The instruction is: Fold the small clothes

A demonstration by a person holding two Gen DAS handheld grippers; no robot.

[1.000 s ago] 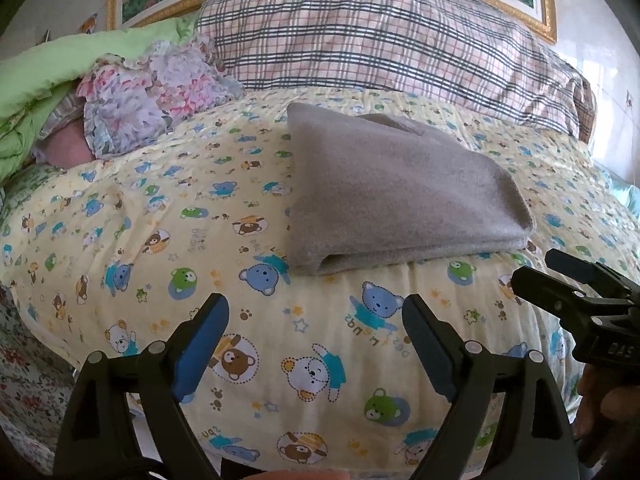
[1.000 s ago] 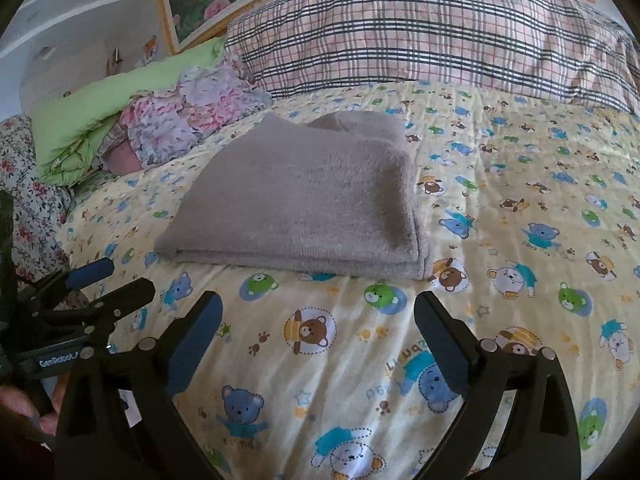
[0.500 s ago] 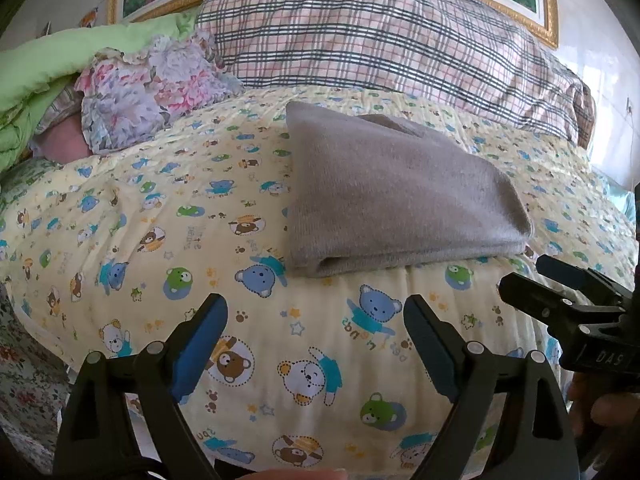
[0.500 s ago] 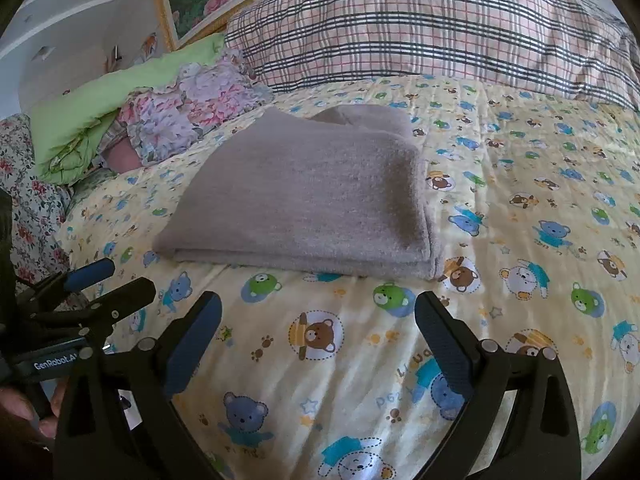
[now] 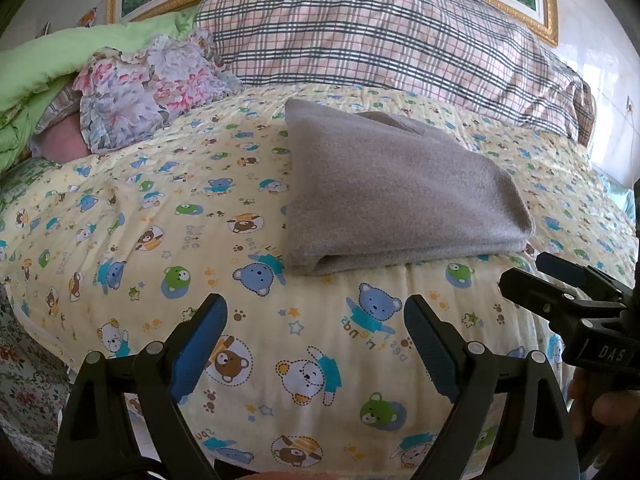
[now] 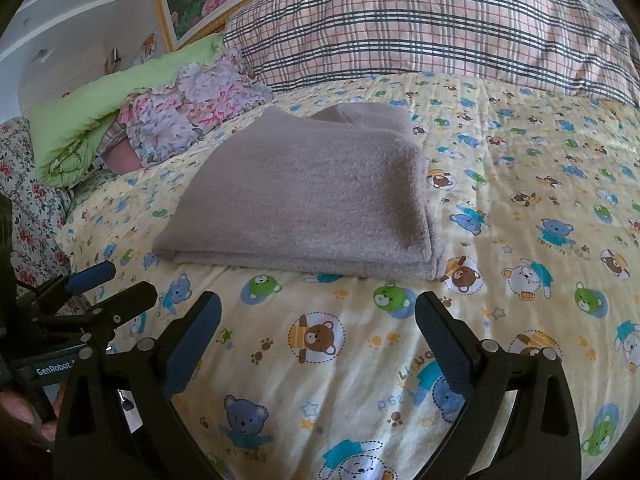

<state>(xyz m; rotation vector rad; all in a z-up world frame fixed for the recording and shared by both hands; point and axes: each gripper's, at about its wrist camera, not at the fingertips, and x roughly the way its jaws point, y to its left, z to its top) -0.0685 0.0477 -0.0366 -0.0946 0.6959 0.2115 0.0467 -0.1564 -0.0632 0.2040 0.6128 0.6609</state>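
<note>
A grey-brown knitted garment (image 5: 392,192) lies folded into a flat rectangle on the yellow bear-print bedspread (image 5: 160,208); it also shows in the right wrist view (image 6: 312,200). My left gripper (image 5: 316,320) is open and empty, hovering over the bedspread in front of the garment's near edge. My right gripper (image 6: 318,320) is open and empty, also short of the garment. Each gripper shows in the other's view: the right one (image 5: 528,276) at the far right, the left one (image 6: 120,284) at the far left.
A plaid pillow (image 5: 380,36) lies along the headboard behind the garment. A floral cloth (image 5: 148,84) and a green quilt (image 5: 48,68) are bunched at the back left. A floral sheet (image 6: 32,208) hangs over the bed's left side.
Both grippers have drifted slightly nearer to the folded garment. The garment has not moved and both grippers have stayed open.
</note>
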